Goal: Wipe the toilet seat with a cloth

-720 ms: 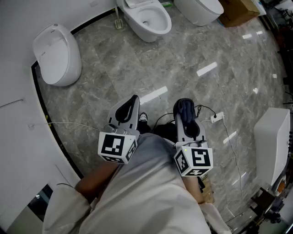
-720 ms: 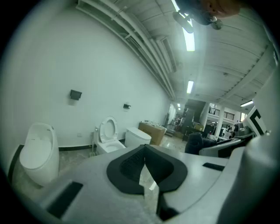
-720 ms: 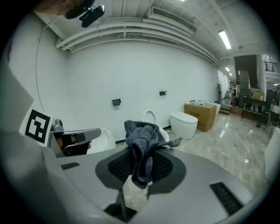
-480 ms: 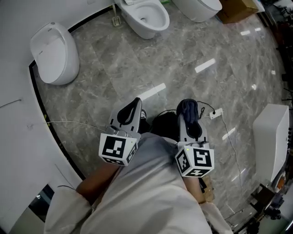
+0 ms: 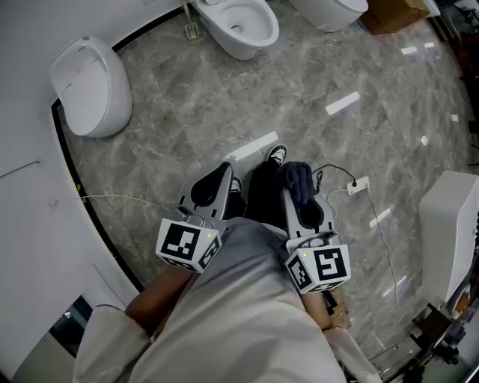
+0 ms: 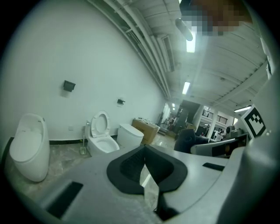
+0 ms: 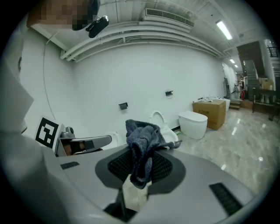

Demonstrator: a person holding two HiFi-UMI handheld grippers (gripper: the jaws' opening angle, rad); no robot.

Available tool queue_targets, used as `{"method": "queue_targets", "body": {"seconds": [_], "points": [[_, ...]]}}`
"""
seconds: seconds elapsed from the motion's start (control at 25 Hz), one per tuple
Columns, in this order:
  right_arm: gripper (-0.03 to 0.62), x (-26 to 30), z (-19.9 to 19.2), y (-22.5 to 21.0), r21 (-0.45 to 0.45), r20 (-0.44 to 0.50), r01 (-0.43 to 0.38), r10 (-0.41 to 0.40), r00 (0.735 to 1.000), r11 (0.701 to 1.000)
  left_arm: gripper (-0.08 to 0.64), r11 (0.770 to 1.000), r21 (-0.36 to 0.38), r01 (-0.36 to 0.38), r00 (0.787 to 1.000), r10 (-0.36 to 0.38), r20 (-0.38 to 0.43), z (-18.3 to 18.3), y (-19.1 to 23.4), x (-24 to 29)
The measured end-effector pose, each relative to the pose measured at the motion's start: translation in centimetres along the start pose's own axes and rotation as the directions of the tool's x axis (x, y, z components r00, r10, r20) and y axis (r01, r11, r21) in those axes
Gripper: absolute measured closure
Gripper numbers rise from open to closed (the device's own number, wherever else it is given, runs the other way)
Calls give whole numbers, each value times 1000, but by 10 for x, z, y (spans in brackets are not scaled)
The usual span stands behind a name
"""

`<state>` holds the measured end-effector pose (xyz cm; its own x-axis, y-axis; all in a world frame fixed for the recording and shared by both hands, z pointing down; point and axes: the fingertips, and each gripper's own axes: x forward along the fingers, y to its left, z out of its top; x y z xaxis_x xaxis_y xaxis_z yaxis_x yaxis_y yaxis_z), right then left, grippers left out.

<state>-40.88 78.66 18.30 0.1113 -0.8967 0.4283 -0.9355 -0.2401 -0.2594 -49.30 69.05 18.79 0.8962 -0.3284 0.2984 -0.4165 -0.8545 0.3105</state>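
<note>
A white toilet [image 5: 238, 26] with its lid raised stands at the top of the head view, well ahead of both grippers; the left gripper view shows this toilet [image 6: 101, 138] by the wall. My right gripper [image 5: 298, 187] is shut on a bunched dark blue cloth [image 5: 299, 179], which sticks up between the jaws as the cloth [image 7: 142, 144] in the right gripper view. The left gripper [image 5: 215, 183] is shut and holds nothing, its pads meeting at the tip [image 6: 145, 151]. Both are held at waist height above the floor.
A white urinal [image 5: 90, 86] hangs on the curved wall at the left. A second, closed toilet [image 5: 329, 11] and a cardboard box [image 5: 397, 11] stand at the top right. A cable with a power strip [image 5: 358, 187] lies on the marble floor, and a white unit [image 5: 453, 224] stands at the right.
The person's foot has stepped forward between the grippers. Both grippers sit slightly lower in the view, and the right one with the cloth has drifted a little left.
</note>
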Motion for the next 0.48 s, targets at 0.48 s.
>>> {"method": "queue_targets", "body": {"seconds": [0.48], "points": [[518,56,48,-106,69,35,-39,37,999,997,552,998,54,-34,997,37,-67,16,-17,121]]}}
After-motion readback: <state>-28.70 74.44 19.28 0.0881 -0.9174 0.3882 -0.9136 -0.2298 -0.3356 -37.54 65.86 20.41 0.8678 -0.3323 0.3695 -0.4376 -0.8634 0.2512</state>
